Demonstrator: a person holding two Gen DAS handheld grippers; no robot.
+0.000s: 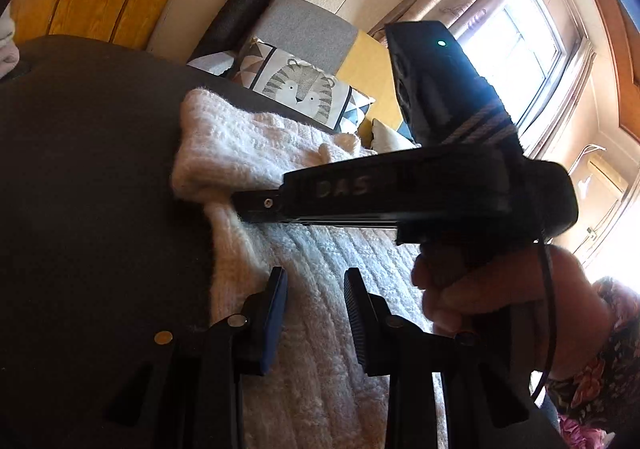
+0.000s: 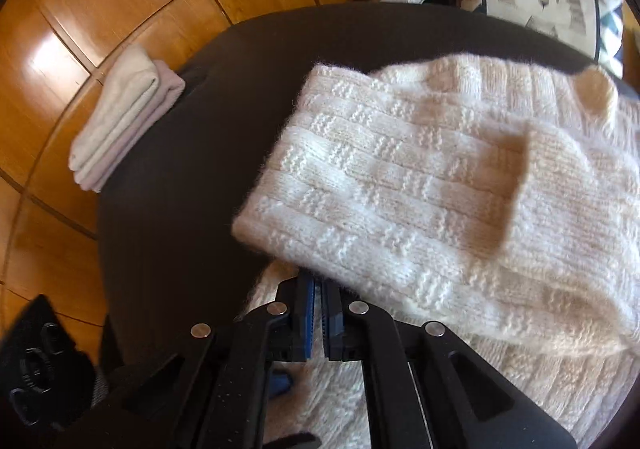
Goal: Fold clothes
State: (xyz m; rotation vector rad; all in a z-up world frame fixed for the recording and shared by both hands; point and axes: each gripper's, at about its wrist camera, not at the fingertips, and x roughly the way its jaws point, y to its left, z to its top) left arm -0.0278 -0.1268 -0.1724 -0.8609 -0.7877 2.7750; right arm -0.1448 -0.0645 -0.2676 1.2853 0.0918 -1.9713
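the dark table fills mid-frame. a white knit sweater spreads across centre and right, its near edge pinched in the narrow right gripper at bottom centre. the left gripper gapes wide over it, empty.

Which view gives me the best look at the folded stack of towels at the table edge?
The right wrist view: the folded stack shows whole on the dark table edge. The left wrist view catches only a pale sliver at its far left border.
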